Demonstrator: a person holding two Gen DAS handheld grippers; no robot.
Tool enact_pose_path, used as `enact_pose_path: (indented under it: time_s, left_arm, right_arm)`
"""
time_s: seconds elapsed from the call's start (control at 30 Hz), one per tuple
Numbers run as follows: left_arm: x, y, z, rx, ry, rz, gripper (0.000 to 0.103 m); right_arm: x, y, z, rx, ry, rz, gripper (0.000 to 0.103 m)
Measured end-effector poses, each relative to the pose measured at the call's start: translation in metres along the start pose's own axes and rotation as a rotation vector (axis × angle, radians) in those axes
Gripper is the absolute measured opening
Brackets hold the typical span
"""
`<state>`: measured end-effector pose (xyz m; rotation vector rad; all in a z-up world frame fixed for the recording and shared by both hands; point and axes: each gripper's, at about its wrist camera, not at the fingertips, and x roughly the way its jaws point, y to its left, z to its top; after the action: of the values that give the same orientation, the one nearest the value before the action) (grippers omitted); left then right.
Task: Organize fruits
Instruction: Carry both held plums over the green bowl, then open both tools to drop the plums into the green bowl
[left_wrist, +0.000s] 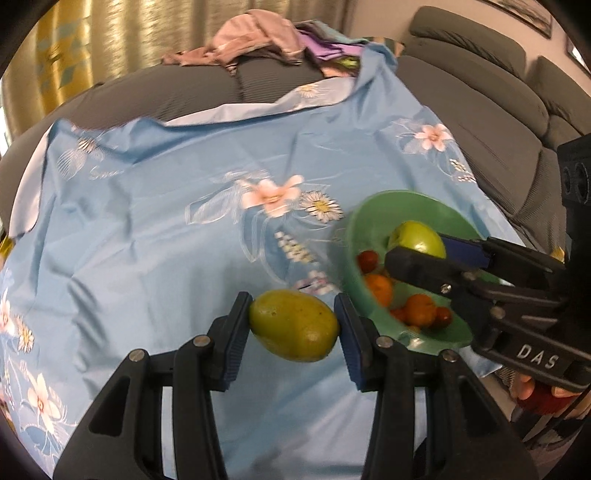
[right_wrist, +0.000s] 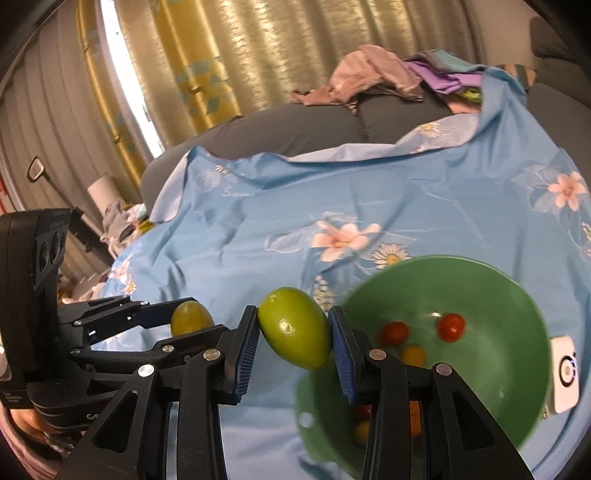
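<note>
Sofa (left_wrist: 207, 92) under blue floral sheet (left_wrist: 166, 221); gold curtains (right_wrist: 207, 55) behind.

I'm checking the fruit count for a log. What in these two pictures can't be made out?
- Small fruits in the green bowl: right wrist view, some hidden behind the right gripper fingers; blurred, so kind and count unclear.
- Left wrist view: the right gripper covers part of the bowl.
- Yellow-green fruit in the left gripper: mostly hidden in the right wrist view.
</note>
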<state>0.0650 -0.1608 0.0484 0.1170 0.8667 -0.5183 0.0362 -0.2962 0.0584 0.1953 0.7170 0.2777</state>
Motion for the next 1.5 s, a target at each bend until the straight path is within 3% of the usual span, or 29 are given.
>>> enact_pose_path:
  time_s: [0.53, 0.8, 1.17, 1.27, 1.33, 1.5]
  left_arm:
    - [0.046, -0.060, 0.018, 0.138, 0.073, -0.040, 0.046]
    - [0.062, -0.076, 0.022, 0.198, 0.116, -0.015, 0.047]
    - [0.042, -0.086, 0.038, 0.195, 0.112, 0.033, 0.101]
    - [0.026, -0.088, 0.045, 0.185, 0.107, 0.040, 0.102]
    - [0.016, -0.089, 0.050, 0.166, 0.096, 0.055, 0.102]
    - [0.003, -0.091, 0.064, 0.127, 0.138, 0.067, 0.102]
  right_arm:
    - [-0.017, -0.065, -0.014, 0.098, -0.008, -0.111, 0.040]
    - [-0.010, -0.089, -0.025, 0.153, 0.068, -0.175, 0.040]
    - [-0.039, -0.094, -0.016, 0.127, 0.084, -0.261, 0.042]
    - [-0.055, -0.091, -0.003, 0.114, 0.093, -0.264, 0.044]
    - [-0.062, -0.090, 0.004, 0.112, 0.116, -0.271, 0.052]
    - [-0.075, -0.084, 0.019, 0.089, 0.173, -0.275, 0.053]
